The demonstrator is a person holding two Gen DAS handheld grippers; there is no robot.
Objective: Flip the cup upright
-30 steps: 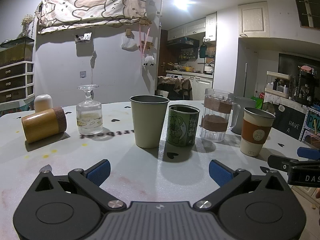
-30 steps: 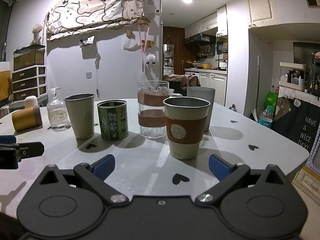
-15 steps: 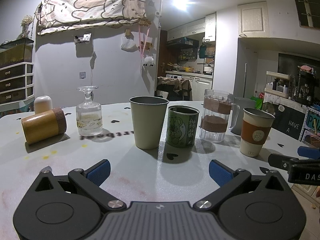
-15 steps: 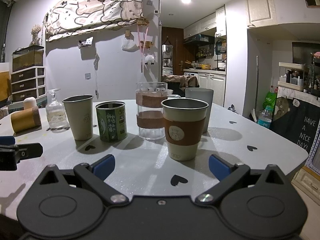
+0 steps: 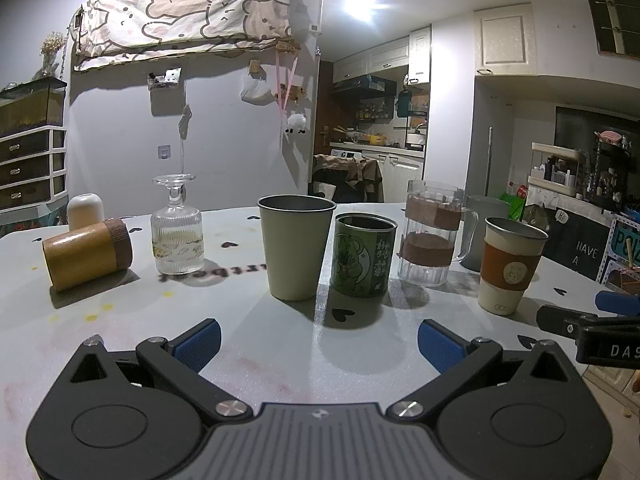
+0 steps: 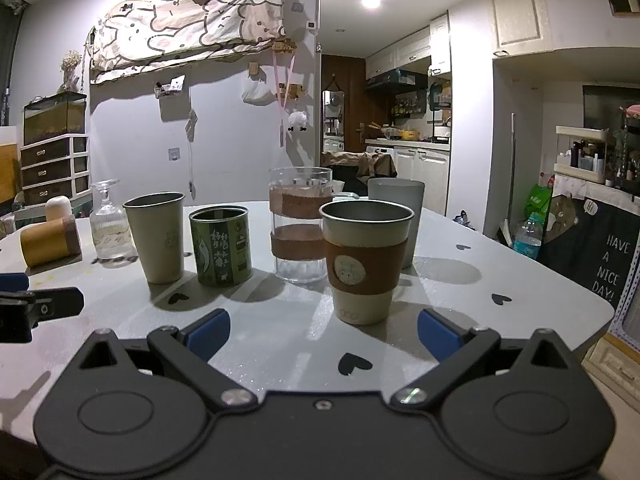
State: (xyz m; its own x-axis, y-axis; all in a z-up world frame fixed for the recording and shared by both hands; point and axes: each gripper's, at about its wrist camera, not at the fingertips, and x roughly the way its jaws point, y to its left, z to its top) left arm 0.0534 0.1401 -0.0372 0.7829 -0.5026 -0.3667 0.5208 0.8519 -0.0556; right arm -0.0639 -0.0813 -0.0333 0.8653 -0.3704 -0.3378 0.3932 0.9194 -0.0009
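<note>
While both are spread wide and empty above the white desk (image 5: 280,360), the left hand-held gripper (image 5: 319,340) and right hand-held gripper (image 6: 322,334) are held short of the cups. The yellow wooden cup with a brown band (image 5: 86,253) is seen lying on its side at the desk's far left, beside an inverted ribbed glass goblet (image 5: 176,231).

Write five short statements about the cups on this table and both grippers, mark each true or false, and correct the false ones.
1. The bamboo cup lies on its side. True.
2. The stemmed glass stands upright on its foot. False: it is upside down, foot on top.
3. The green printed tin stands between the plain beige cup and the clear glass mug. True.
4. The left gripper is shut on the beige cup. False: it is open, holding nothing.
5. The right gripper grips the sleeved cup. False: it is open, short of the cup.
</note>
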